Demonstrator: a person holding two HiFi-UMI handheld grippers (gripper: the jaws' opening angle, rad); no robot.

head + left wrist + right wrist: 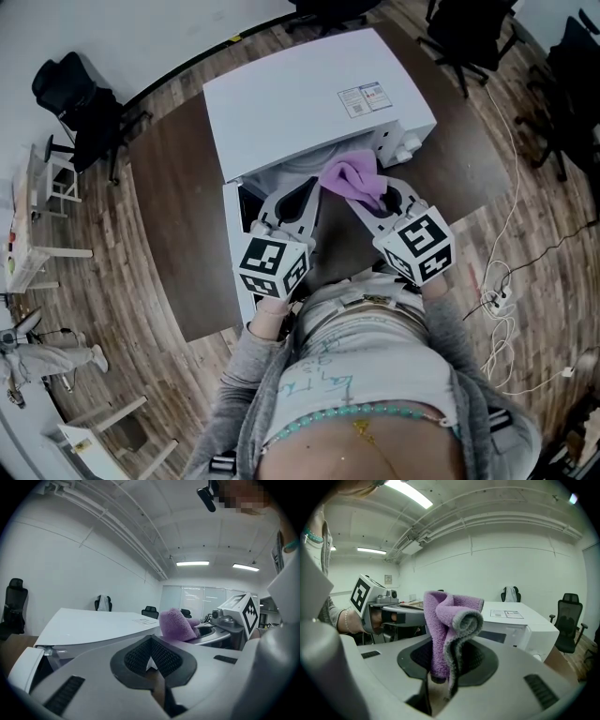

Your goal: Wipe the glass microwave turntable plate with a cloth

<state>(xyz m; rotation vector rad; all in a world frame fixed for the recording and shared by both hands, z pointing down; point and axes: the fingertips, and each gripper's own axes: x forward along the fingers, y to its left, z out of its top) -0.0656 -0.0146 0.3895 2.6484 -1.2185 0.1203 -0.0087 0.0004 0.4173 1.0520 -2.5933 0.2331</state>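
The right gripper (444,666) is clamping its jaws on a folded purple terry cloth (451,616), which is standing up out of the pads in a loose roll. Gripping it low is leaving a soft bulge free in front, likely so that the bulge can do the rubbing. The left gripper (151,660) is holding its jaws together with nothing between them. In the head view it is sitting just beside the right one at mid-frame, probably free to steady the plate.

Both are pointing toward the front of a white box-shaped microwave oven (309,103) at the upper centre of the head view, whose white door (232,246) is seemingly hanging open at the left. The oven is standing on a dark brown worktop (173,197). The round glass turntable plate is not showing in any view. I am judging that it is lying inside the cavity, hidden under the oven's top, so wiping is not yet under way.
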